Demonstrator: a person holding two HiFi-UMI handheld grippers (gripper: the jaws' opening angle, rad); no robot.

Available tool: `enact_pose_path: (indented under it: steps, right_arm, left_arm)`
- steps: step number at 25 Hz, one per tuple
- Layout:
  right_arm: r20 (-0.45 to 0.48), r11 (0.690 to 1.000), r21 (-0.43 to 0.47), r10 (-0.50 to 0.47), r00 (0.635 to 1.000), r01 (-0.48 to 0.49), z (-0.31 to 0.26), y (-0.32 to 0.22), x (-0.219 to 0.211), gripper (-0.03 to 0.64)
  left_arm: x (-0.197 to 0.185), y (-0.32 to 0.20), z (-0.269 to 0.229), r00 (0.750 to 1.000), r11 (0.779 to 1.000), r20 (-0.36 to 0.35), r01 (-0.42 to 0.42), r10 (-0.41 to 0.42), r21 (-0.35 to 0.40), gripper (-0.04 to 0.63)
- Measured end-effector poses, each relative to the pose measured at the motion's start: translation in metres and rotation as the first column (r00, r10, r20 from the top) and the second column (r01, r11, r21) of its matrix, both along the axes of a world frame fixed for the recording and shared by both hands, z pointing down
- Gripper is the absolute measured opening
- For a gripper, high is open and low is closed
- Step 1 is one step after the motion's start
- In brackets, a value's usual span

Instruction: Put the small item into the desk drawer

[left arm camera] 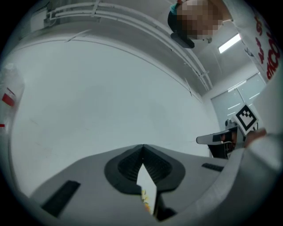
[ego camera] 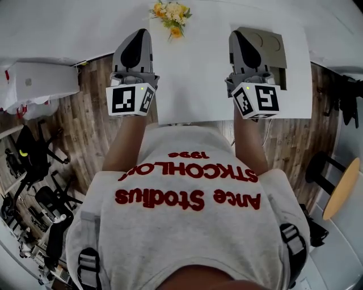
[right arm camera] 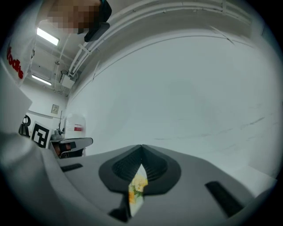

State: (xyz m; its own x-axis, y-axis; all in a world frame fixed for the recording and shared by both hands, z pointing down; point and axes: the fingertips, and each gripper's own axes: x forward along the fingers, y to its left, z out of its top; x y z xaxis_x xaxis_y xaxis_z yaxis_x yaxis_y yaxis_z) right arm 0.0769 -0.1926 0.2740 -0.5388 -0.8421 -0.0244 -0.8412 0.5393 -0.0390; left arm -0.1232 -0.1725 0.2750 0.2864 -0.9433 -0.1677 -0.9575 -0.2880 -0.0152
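Note:
In the head view I hold both grippers side by side over the near edge of a white desk. The left gripper has its jaws together and nothing in them. The right gripper is shut too, also empty. A beige open drawer with round shapes inside lies at the desk's right, partly behind the right gripper. I cannot make out a small item. In the left gripper view the left gripper faces a bare white wall, and so does the right gripper in its own view.
A bunch of yellow flowers stands at the desk's far middle. A white cabinet and black chairs are on the wooden floor at the left. A round wooden stool is at the right.

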Motion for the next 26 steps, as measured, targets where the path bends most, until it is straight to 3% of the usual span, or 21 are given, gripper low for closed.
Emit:
enact_pose_path:
  steps: [7, 26]
  right_arm:
    - [0.007, 0.999, 0.002, -0.041, 0.999, 0.041, -0.002, 0.001, -0.025, 0.005]
    - [-0.029, 0.999, 0.029, -0.028, 0.999, 0.029, -0.014, 0.002, -0.031, 0.005]
  left_arm:
    - [-0.036, 0.008, -0.005, 0.998, 0.998, 0.002, 0.063, -0.063, 0.016, 0.006]
    - [-0.049, 0.004, -0.016, 0.998, 0.998, -0.003, 0.057, -0.057, 0.034, 0.008]
